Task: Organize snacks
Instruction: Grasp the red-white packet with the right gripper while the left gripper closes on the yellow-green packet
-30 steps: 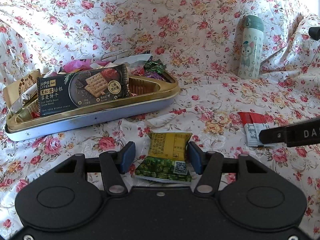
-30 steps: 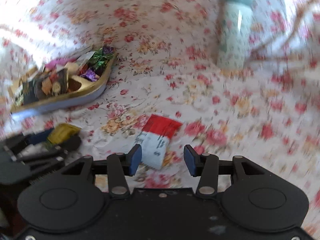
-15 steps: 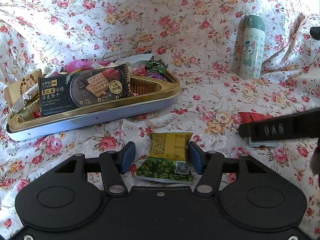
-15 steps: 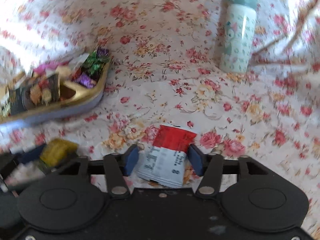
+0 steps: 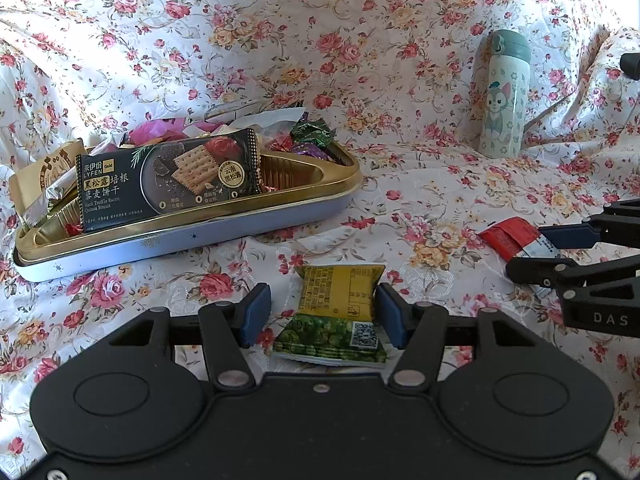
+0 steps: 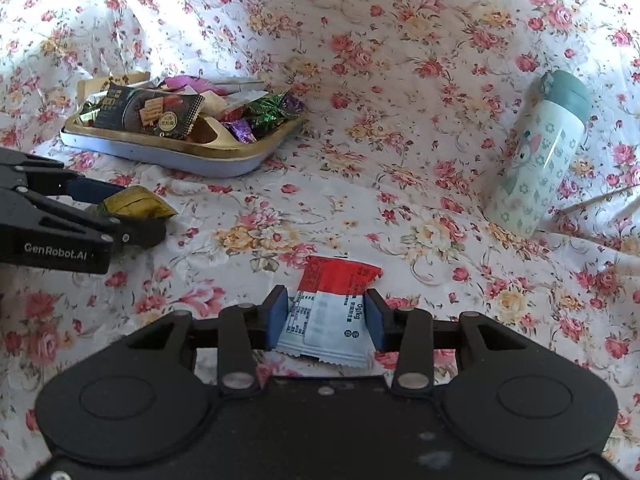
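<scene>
A yellow-green snack packet (image 5: 335, 316) lies on the floral cloth between my left gripper's (image 5: 320, 314) open jaws; the right pad touches it, the left pad stands apart. It shows in the right wrist view (image 6: 134, 204) too. My right gripper (image 6: 326, 316) has both pads against a red-and-white snack packet (image 6: 330, 312), also seen in the left wrist view (image 5: 516, 236), lying on the cloth. A blue tin with a gold tray (image 5: 192, 236) (image 6: 180, 160) holds a black cracker pack (image 5: 168, 180) and several wrapped candies.
A pale green cartoon flask (image 5: 502, 96) (image 6: 548, 152) stands at the back right. The floral cloth (image 5: 400, 184) covers the whole surface and rises in folds behind. A thin stick (image 6: 596, 200) lies beside the flask.
My right gripper has moved forward over the red-and-white packet and its jaws have narrowed onto it. The left gripper has barely moved.
</scene>
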